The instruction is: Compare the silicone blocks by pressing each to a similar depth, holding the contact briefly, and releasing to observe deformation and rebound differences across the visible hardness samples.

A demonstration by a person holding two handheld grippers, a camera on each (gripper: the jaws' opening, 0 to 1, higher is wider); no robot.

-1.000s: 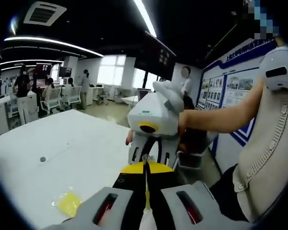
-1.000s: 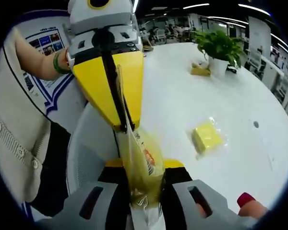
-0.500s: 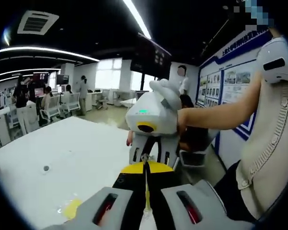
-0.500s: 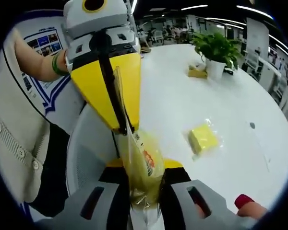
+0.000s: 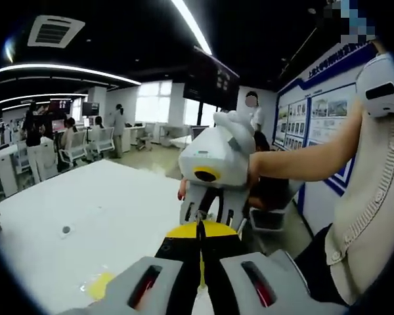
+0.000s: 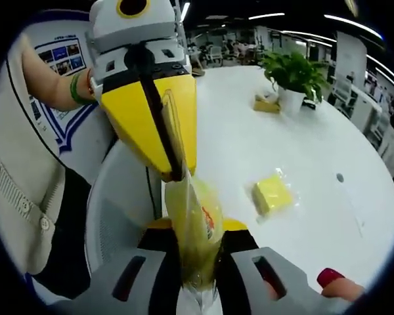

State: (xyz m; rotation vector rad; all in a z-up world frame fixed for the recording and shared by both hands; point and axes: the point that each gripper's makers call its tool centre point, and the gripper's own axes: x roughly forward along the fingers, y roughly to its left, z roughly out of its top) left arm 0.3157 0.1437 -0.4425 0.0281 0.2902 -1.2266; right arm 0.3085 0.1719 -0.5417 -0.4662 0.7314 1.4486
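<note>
While both grippers hang above the near edge of the white table [image 6: 262, 144], they share one thing between them: a clear bag [image 6: 192, 226] with a yellow block inside and a small orange label on its face. In the right gripper view the bag stands on end, its long axis running up from the right gripper [image 6: 197, 259], clenched on its lower end, to the left gripper [image 6: 174, 172], whose yellow jaws come down from above and pinch its upper edge. In the left gripper view the same bag shows edge-on as a thin yellowish strip between the closed jaws of the left gripper [image 5: 200, 262], with the right gripper [image 5: 209, 210] facing it just beyond.

A second bagged yellow block [image 6: 272, 193] lies flat on the table, well apart from the held one, off to the right gripper's right and farther out; from the left gripper it sits low to the left [image 5: 100, 285]. I judge the right gripper nearer to it. No pressing has begun; the held sample likely needs setting down on the table first.
</note>
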